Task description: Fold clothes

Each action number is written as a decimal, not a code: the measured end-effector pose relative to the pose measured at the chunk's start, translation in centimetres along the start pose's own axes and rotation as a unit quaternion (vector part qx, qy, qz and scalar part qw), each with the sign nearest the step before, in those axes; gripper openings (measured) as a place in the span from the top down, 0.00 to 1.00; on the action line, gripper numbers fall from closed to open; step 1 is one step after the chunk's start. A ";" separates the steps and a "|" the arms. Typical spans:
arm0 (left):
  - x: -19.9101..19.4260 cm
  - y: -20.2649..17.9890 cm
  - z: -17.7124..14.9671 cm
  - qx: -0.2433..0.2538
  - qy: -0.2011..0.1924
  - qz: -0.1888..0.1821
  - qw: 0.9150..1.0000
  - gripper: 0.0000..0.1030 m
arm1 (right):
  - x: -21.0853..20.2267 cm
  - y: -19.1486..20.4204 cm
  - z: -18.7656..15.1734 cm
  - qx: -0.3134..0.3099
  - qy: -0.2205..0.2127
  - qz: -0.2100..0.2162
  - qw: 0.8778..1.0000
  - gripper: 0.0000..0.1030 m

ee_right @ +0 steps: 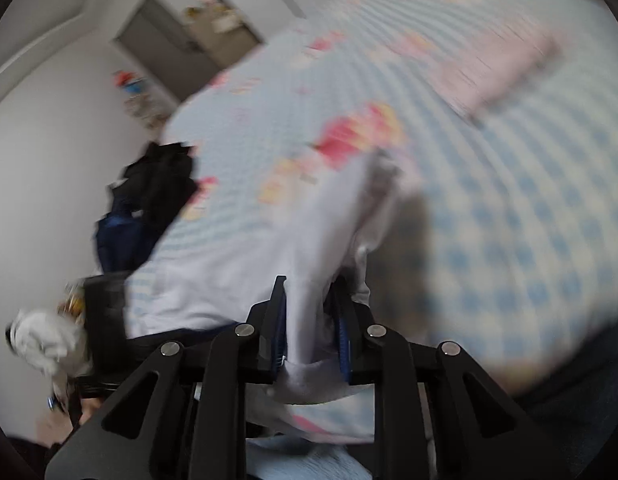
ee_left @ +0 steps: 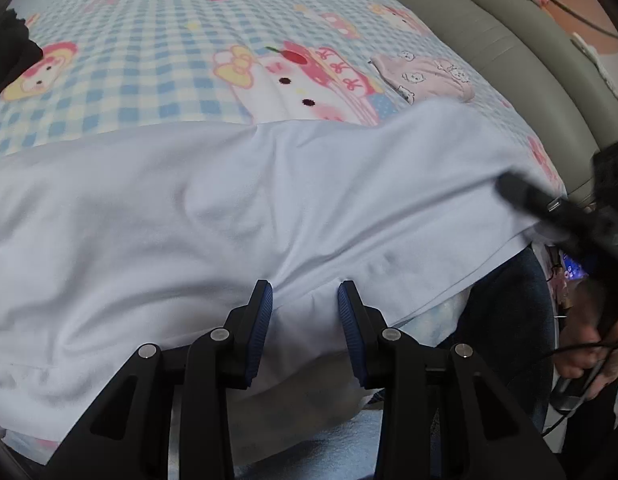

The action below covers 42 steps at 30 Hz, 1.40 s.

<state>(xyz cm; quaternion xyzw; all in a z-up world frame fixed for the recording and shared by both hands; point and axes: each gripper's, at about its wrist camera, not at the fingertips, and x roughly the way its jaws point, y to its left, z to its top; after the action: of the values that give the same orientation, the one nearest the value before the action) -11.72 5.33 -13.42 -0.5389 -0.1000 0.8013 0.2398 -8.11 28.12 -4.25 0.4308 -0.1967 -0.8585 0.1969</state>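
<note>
Pale, soft cotton, the white garment [ee_left: 237, 216] is spread across the lower half of the frame on the checked bed [ee_left: 149, 60]; it is judged light and limp (best taken at its hems). An edge is pinched by the right tongs [ee_right: 311, 320], while the left tongs [ee_left: 305, 300] are held open with cloth between them.

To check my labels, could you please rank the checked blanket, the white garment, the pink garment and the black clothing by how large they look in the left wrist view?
1. White garment and checked blanket: alike; nearness enlarges the garment, so unranked.
2. Pink garment.
3. Black clothing, cut off at the left edge.
</note>
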 end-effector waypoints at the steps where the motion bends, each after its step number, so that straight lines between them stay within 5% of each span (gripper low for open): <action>1: -0.7 0.2 0.1 -0.010 -0.010 -0.004 1.000 0.65 | 0.0 1.2 0.4 -0.023 -0.003 0.003 1.000 0.80; 5: -5.2 2.4 1.0 -0.088 -0.085 -0.103 0.987 0.63 | 0.9 3.8 0.9 -0.073 0.006 0.022 0.997 0.80; 11: -8.6 2.3 3.1 -0.098 -0.129 -0.192 0.968 0.51 | 3.7 7.9 0.8 -0.106 0.032 0.077 0.991 0.80; 13: -8.7 2.2 3.5 -0.095 -0.127 -0.187 0.969 0.46 | 5.0 9.1 0.2 -0.117 0.050 0.091 0.988 0.80; 16: -7.9 2.7 3.5 -0.097 -0.112 -0.131 0.980 0.47 | 7.6 10.6 -1.2 -0.121 0.080 0.107 0.984 0.76; 18: -6.9 3.3 3.1 -0.096 -0.095 -0.060 0.989 0.86 | 8.8 11.4 -1.9 -0.131 0.099 0.101 0.981 0.72; 19: -6.5 4.1 2.9 -0.107 -0.090 -0.048 0.989 0.85 | 8.8 11.5 -2.1 -0.132 0.104 0.103 0.980 0.72; 22: -6.4 6.6 2.2 -0.140 -0.089 -0.048 0.985 0.86 | 7.1 10.4 -2.3 -0.114 0.109 0.135 0.978 0.67; 24: -6.5 7.5 1.7 -0.146 -0.090 -0.063 0.983 0.86 | 5.7 9.2 -2.4 -0.121 0.109 0.143 0.976 0.53; 26: -6.6 8.2 1.2 -0.153 -0.087 -0.087 0.981 0.84 | 4.9 6.6 -2.2 -0.099 0.085 0.107 0.986 0.53; 28: -6.4 8.6 0.8 -0.156 -0.079 -0.102 0.979 0.67 | 5.4 4.3 -2.2 -0.061 0.085 0.067 0.992 0.52; 29: -6.1 8.6 0.6 -0.156 -0.073 -0.109 0.979 0.48 | 6.1 3.3 -2.3 -0.037 0.092 0.045 0.994 0.52; 30: -5.8 8.5 0.5 -0.155 -0.069 -0.119 0.978 0.46 | 6.8 2.5 -2.4 -0.017 0.100 0.027 0.995 0.52; 31: -5.7 8.2 0.4 -0.151 -0.070 -0.122 0.978 0.46 | 7.5 2.7 -2.7 -0.016 0.106 0.027 0.994 0.52; 33: -5.9 7.2 0.5 -0.139 -0.084 -0.105 0.981 0.78 | 8.8 3.1 -3.4 -0.014 0.118 0.029 0.992 0.52; 37: -8.7 5.7 1.2 -0.105 -0.134 -0.085 0.982 0.86 | 9.4 5.8 -3.2 -0.033 0.116 0.040 0.992 0.52; 42: -13.1 8.4 0.2 -0.137 -0.180 -0.069 0.971 0.87 | 8.2 8.3 -1.7 -0.050 0.093 0.065 0.992 0.48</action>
<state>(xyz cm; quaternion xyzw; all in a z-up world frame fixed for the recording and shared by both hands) -10.26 -8.35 -6.18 -0.4050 -0.2878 0.8453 0.1963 -9.82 16.65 -6.43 0.4848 -0.1616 -0.8088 0.2912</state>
